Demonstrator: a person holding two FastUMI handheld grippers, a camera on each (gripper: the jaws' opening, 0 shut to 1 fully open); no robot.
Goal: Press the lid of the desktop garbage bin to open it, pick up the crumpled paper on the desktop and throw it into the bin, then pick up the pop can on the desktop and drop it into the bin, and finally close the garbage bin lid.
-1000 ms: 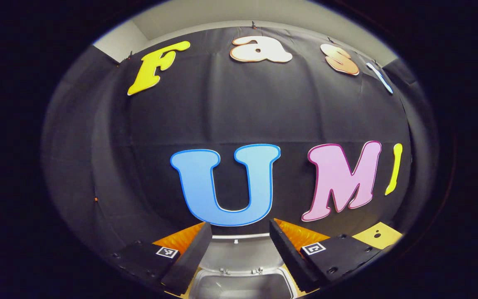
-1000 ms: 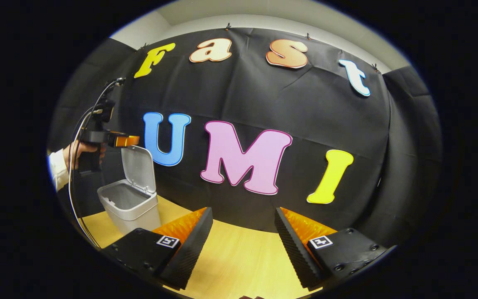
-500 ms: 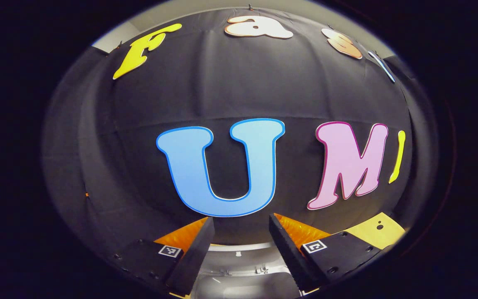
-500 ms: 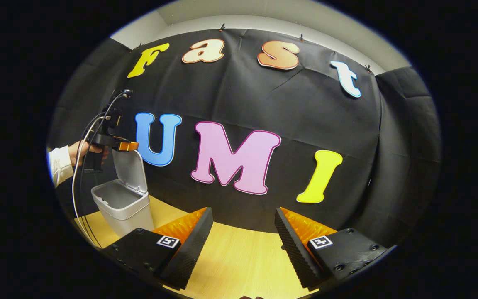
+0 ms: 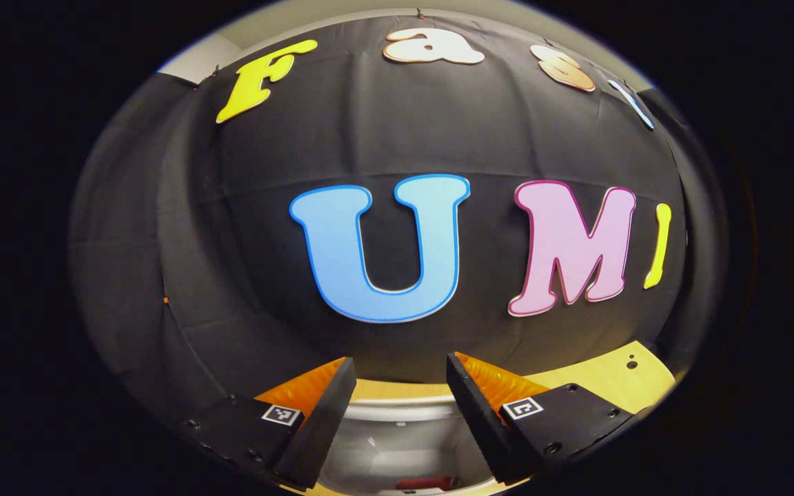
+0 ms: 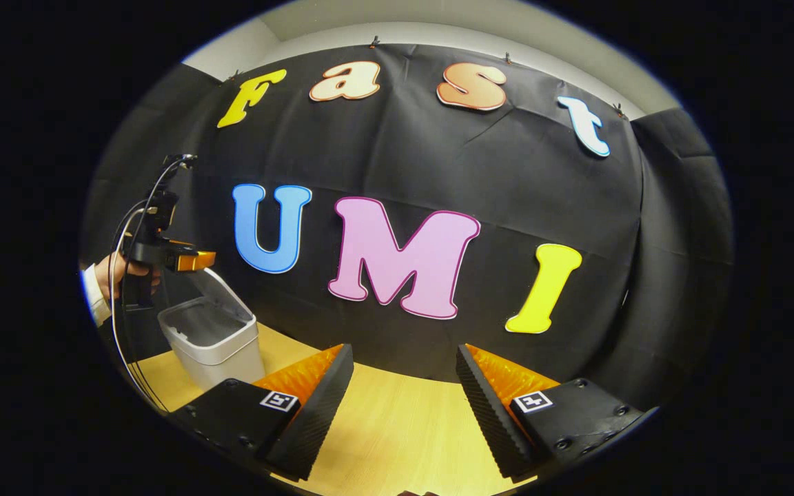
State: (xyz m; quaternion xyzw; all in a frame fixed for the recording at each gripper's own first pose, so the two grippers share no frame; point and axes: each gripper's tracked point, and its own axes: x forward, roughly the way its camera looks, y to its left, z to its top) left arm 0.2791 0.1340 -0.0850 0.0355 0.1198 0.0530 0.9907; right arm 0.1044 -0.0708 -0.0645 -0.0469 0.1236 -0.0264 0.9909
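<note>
Lid position: the lid (image 6: pixel 226 295) of the bin (image 6: pixel 214 342) has tipped forward from near upright a second ago and now stands partly lowered over the opening. The left gripper (image 6: pixel 187 260), seen far off in the right gripper view with a hand (image 6: pixel 116 274) on its handle, sits just above the lid's top edge; contact cannot be confirmed. This indicates the closing step is under way and the lid is not yet shut.

Left gripper (image 5: pixel 397 375) fingers: spread apart, holding nothing. Below them lies the lid's pale curved surface, and a red object (image 5: pixel 426 483), probably the can inside the bin, is cut off at the lower edge.

Right gripper (image 6: pixel 404 365) fingers: spread apart, empty, above the wooden surface (image 6: pixel 397 427), well apart from the bin.

Not determinable: the crumpled paper's location and the contents of the bin.
</note>
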